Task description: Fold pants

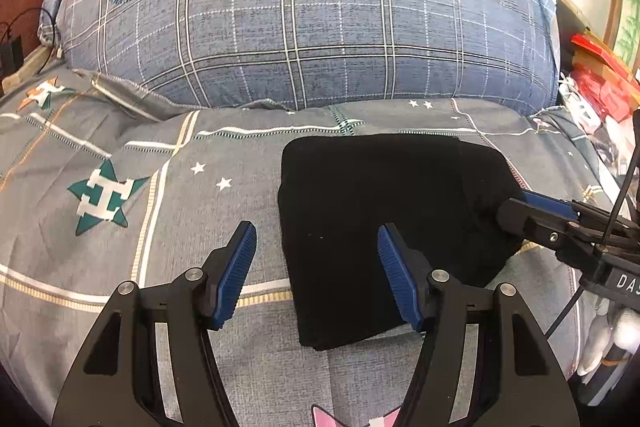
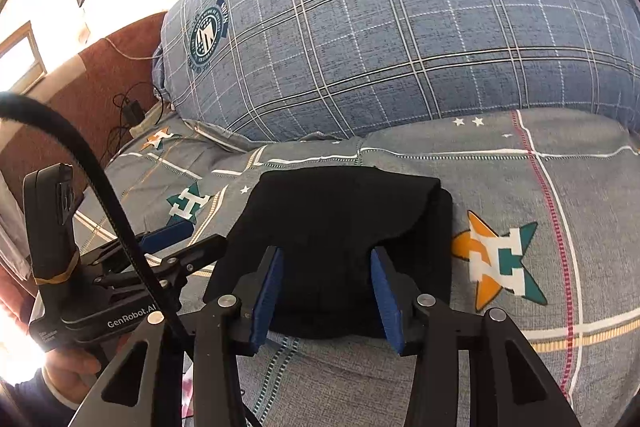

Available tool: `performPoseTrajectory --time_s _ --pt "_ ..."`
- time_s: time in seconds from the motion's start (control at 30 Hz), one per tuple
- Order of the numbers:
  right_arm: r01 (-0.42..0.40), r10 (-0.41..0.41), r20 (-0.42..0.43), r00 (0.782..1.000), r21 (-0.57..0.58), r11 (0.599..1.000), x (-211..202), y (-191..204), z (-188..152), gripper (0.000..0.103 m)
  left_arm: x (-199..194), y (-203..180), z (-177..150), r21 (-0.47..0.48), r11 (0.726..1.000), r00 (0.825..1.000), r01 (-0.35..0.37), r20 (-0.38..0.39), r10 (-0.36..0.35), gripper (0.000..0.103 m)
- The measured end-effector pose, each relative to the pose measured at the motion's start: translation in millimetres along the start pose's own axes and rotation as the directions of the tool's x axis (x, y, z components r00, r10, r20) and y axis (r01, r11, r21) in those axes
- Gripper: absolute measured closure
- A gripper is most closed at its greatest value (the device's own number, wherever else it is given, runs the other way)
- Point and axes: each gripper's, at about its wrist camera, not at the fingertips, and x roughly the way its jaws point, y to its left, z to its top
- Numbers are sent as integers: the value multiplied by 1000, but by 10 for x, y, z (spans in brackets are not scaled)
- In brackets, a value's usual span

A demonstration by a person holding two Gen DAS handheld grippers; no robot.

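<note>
A bed fills both views, covered by a grey sheet (image 1: pixel 120 267) printed with stars and stripes. Nearest in the left wrist view, the left gripper (image 1: pixel 316 255) hangs with its jaws wide and nothing between the pads, its right finger over the pants' near-left corner. At 3 o'clock the right gripper (image 1: pixel 516 205) reaches in over the pants' right edge; in its own view the right gripper (image 2: pixel 326 271) has jaws partly apart, straddling the near edge without pressing it. 1 pair of black pants (image 1: pixel 380 211) lies at the middle of the sheet, folded into a thick square. It looks soft, light and limp, likely to sag and unfold if lifted by 1 corner, so pinch all layers at 2 corners. Beyond, at 12 o'clock, 1 big blue plaid pillow (image 1: pixel 312 7)
</note>
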Motion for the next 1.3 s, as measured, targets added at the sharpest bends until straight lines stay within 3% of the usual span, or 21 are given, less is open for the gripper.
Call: performPoseTrajectory --time_s 0.13,0.23,0.83,0.97,1.3 --pt "16 -17 -28 999 -37 999 123 41 62 53 54 26 -24 -12 1000 1000 -5 -17 5 41" --pt "51 -54 -47 997 -52 997 204 -2 91 53 84 51 -44 -20 1000 1000 -6 -22 6 41" --pt "90 -90 -61 994 7 996 234 -298 56 52 154 162 -34 -60 998 1000 -9 -27 8 39" --pt "101 -101 -68 993 9 995 254 -347 67 43 158 219 -29 -74 997 999 -18 -32 15 39" --pt "66 -58 -94 994 83 994 362 -543 68 34 246 321 -52 -112 994 999 0 -52 -5 39"
